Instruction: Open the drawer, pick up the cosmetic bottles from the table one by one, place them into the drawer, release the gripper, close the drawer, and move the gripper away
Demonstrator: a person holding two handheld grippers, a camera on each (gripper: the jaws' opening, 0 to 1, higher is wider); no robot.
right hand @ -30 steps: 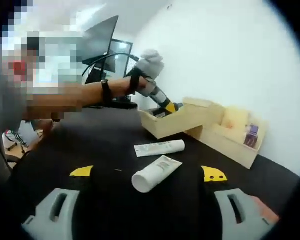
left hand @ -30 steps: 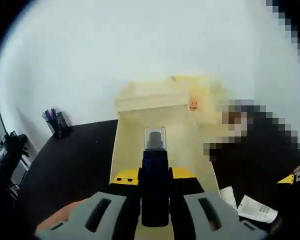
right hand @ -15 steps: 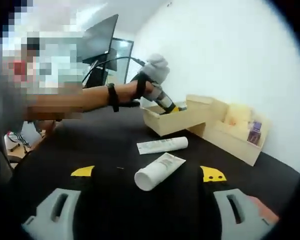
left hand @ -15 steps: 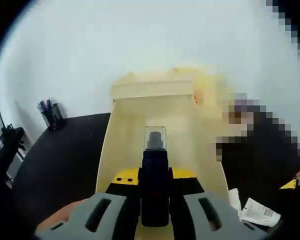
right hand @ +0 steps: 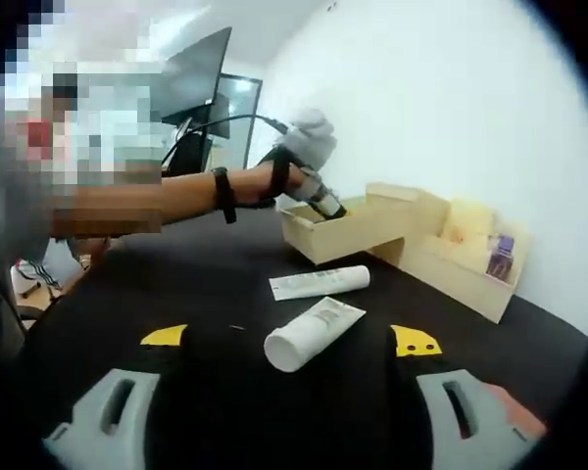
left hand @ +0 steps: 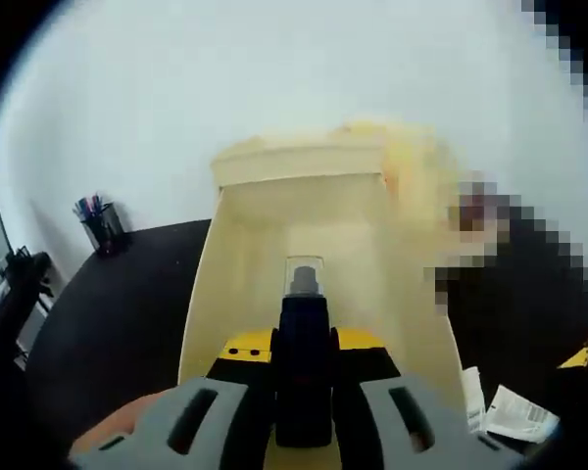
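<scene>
In the left gripper view my left gripper [left hand: 304, 367] is shut on a dark bottle [left hand: 303, 372] with a clear cap, held over the inside of the open pale wooden drawer [left hand: 225, 284]. The right gripper view shows that left gripper [right hand: 325, 206] reaching down into the open drawer [right hand: 343, 235], held by a person's arm [right hand: 176, 191]. Two white tubes lie on the black table: a thin one [right hand: 319, 283] and a thicker one [right hand: 312, 335] nearer me. My right gripper [right hand: 289, 377] stands open above the table, nothing between its jaws.
The wooden organiser [right hand: 461, 264] behind the drawer holds small items, one purple [right hand: 499, 257]. A pen cup [left hand: 98, 227] stands on the black table at the left. White tubes [left hand: 514, 416] lie at the right. Monitors [right hand: 201, 93] stand beyond the arm.
My left gripper has gone further forward and down into the drawer with the dark bottle. The right gripper has hardly moved.
</scene>
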